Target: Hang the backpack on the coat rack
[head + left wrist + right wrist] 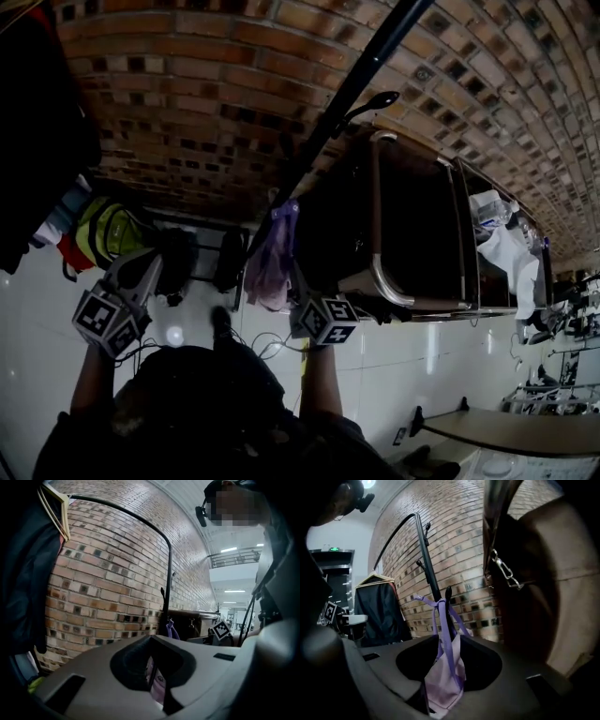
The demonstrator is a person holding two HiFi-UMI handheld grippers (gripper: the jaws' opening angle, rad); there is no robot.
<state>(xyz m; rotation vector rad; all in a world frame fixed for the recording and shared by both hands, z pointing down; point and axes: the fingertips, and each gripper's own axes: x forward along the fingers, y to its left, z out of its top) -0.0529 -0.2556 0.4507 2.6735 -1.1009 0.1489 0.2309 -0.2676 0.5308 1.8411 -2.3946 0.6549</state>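
The hanging looks done, as I judge it. The left tongs (pixel 157 686) stand well apart from the backpack, off to its left. Their jaws are drawn close with only a thin pale slit between, pinching nothing that I can make out. The backpack (pixel 270 262), a small lilac one, hangs by its straps (pixel 437 604) from a low hook on the coat rack (pixel 352 89). Its body dangles just ahead of the right tongs (pixel 445 677). Those jaws are spread wide with the lilac cloth hanging in the gap, and no pad presses on it. What seems left is to draw the right tongs clear and see that the straps hold.

The pale patch in the left tongs' slit could be floor or cloth; I cannot tell. The hook sits behind the bunched straps, so how deep they sit is unclear. Right of the right tongs a dark brown thing with a metal clasp (pixel 504 571) is cut off at the edge.
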